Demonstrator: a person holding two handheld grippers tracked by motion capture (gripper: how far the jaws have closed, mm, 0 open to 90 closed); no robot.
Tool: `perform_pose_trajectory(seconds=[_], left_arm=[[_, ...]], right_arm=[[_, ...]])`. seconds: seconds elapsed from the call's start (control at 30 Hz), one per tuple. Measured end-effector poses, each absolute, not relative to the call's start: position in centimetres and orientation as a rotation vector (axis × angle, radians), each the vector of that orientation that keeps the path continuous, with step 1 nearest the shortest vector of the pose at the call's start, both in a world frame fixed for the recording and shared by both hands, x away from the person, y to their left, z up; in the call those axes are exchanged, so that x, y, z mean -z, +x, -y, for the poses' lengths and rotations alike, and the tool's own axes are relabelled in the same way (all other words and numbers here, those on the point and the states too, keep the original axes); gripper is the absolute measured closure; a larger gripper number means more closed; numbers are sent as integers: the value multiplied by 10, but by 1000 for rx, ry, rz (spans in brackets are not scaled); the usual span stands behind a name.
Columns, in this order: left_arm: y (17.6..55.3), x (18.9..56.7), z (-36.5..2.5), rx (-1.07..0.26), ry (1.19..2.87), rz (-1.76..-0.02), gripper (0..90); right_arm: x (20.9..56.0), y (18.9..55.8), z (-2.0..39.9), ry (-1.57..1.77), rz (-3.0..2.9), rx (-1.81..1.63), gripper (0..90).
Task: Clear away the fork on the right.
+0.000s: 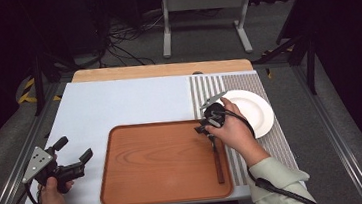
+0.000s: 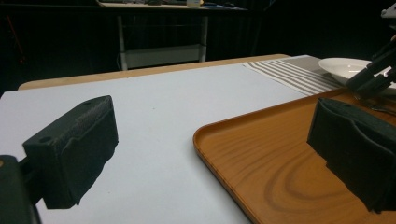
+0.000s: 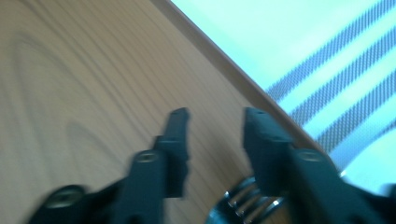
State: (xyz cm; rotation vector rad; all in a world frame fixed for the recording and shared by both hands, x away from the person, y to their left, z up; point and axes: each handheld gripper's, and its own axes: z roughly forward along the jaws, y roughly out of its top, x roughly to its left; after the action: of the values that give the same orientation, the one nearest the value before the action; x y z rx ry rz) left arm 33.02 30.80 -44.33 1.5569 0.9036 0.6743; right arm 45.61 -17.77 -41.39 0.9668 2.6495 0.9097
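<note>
1. We found the table [image 1: 119, 103] covered by a pale sheet, with a striped placemat [image 1: 263, 139] along its right side.
2. The wooden tray [image 1: 164, 161] lay at the near edge, its right rim over the placemat's edge. Most of its floor offered room to move.
3. A white plate [image 1: 255, 110] sat on the placemat, just beyond the tray's far right corner and close to the right hand.
4. The left gripper [image 1: 76, 151] hung at the table's left edge, jaws spread wide and holding nothing, well apart from the work.
5. The right gripper [image 3: 215, 116] stood over the tray's right rim, jaws parted and not pressing on anything.
6. The fork [image 1: 216, 160] lay flat inside the tray along its right rim, its tines [image 3: 245, 200] beneath the right gripper.
7. We judged the fork placed on the tray and released. What remained appeared to be withdrawing the right gripper, minding the raised rim and the plate.
</note>
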Motion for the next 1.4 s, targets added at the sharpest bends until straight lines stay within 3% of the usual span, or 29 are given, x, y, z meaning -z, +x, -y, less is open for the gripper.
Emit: perform_pose_trajectory(seconds=[0.1, 0.23, 1.17, 1.4], left_arm=[[330, 443, -308, -675, 1557, -904, 26], [330, 443, -309, -675, 1558, -903, 26], [332, 444, -308, -676, 1552, -906, 26], [332, 444, -308, -673, 1550, -910, 26]], right_arm=[[407, 452, 173, 904, -2633, -964, 329], [396, 445, 171, 778, -2599, -1035, 185], [361, 415, 213, 563, -2422, -1230, 152], [361, 406, 233, 575, -2345, -1352, 99]])
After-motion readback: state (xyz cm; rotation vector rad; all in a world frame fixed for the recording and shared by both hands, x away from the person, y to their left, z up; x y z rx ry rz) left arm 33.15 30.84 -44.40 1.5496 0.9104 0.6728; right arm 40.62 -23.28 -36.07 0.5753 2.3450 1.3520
